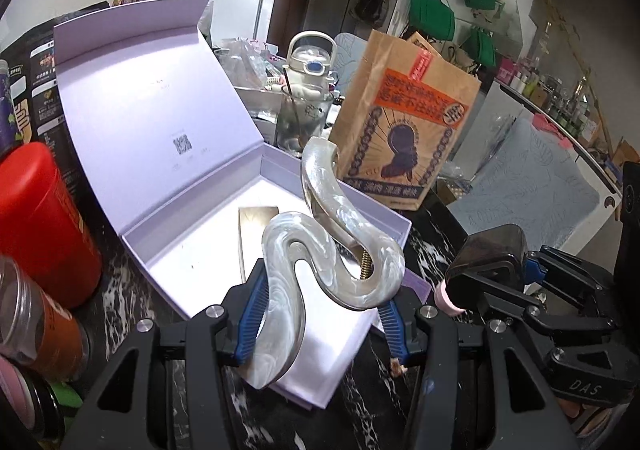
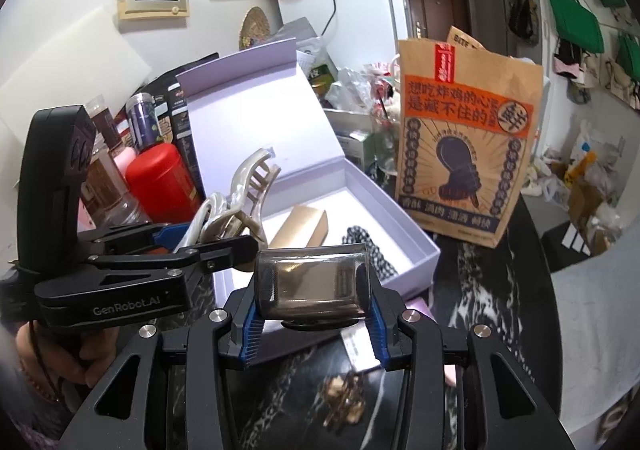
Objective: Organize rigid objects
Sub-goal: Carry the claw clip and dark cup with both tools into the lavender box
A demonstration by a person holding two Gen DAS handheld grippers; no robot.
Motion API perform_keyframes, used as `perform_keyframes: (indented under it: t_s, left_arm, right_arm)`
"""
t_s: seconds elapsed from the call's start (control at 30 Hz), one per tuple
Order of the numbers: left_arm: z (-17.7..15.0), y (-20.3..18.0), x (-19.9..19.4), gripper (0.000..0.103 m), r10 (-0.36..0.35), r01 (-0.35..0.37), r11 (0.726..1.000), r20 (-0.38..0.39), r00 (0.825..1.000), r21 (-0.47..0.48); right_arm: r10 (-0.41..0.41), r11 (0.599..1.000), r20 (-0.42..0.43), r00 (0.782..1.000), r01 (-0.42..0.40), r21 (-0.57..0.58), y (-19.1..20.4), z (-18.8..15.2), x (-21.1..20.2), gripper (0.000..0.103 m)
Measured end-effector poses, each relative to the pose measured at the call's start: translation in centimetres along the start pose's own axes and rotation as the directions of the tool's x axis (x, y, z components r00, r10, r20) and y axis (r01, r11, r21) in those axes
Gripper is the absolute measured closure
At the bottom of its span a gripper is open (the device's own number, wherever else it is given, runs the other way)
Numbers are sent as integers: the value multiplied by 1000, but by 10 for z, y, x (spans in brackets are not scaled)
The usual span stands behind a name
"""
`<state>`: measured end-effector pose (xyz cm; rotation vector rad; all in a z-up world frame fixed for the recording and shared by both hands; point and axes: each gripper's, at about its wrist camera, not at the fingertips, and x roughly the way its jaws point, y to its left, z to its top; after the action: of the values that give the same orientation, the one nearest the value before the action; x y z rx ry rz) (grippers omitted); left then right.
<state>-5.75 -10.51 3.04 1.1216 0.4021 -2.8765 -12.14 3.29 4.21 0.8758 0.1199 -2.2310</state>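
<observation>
Left wrist view: pearly hair claw (image 1: pixel 320 250) clamped in L gripper (image 1: pixel 320 314); smoky bottle cap (image 2: pixel 312 282) clamped in R gripper (image 2: pixel 314 326), both above lilac box (image 1: pixel 200 250)

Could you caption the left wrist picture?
Left gripper holds a pearly hair claw above an open lilac box.

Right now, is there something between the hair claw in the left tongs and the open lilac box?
Nothing visible blocks it. The hair claw, held in the left tongs, hangs over the lilac box, whose lid stands open. Inside lie only a gold box and a chequered item.
</observation>
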Motion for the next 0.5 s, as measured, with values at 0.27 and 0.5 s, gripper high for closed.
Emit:
perform_keyframes:
  t_s: [0.27, 0.5]
  left_arm:
    - [26, 7, 11, 52, 18, -18, 1000, 33, 999, 15]
    - [47, 23, 21, 52, 50, -50, 999, 43, 998, 5]
  right_arm:
    - [22, 1000, 14, 1000, -21, -21, -1, 26, 17, 60]
    - [19, 999, 20, 1000, -19, -26, -5, 46, 35, 60]
